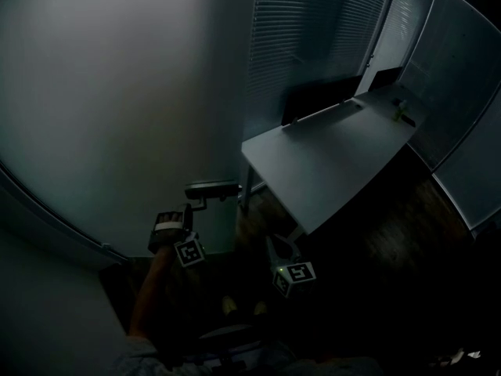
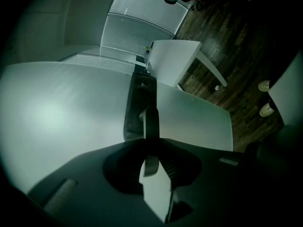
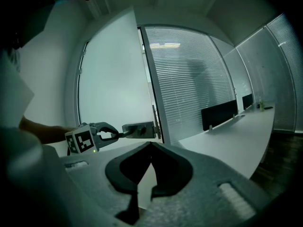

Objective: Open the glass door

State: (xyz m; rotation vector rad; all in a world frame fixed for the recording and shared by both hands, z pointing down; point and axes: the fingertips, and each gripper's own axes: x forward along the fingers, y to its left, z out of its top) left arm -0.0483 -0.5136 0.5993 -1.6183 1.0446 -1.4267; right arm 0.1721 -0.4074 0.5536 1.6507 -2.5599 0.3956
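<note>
- Your left gripper point(image 2: 150, 143) has its tongs pinching the dark metal lever handle point(image 2: 151, 119), low and centre in the left gripper view. The pads sit on either side of the lever.
- That handle sticks out of the frosted glass door point(image 1: 117, 92), the pale pane filling the left half of the head view. Lever and lock plate sit near its lower right edge point(image 1: 211, 188).
- Your right gripper point(image 3: 150, 145) hangs free at lower centre of the head view. Its tongs are pressed together at the tips with nothing between them.
- The white rectangular table point(image 1: 329, 163) stands just right of the door's edge.
- My read: the grip is made, and swinging the door is the step in hand. How far ajar it stands is hard to tell in this gloom.
- Next, hold the pinch firm, keep the lever turned, and draw the door along its arc, clear of the table corner.
</note>
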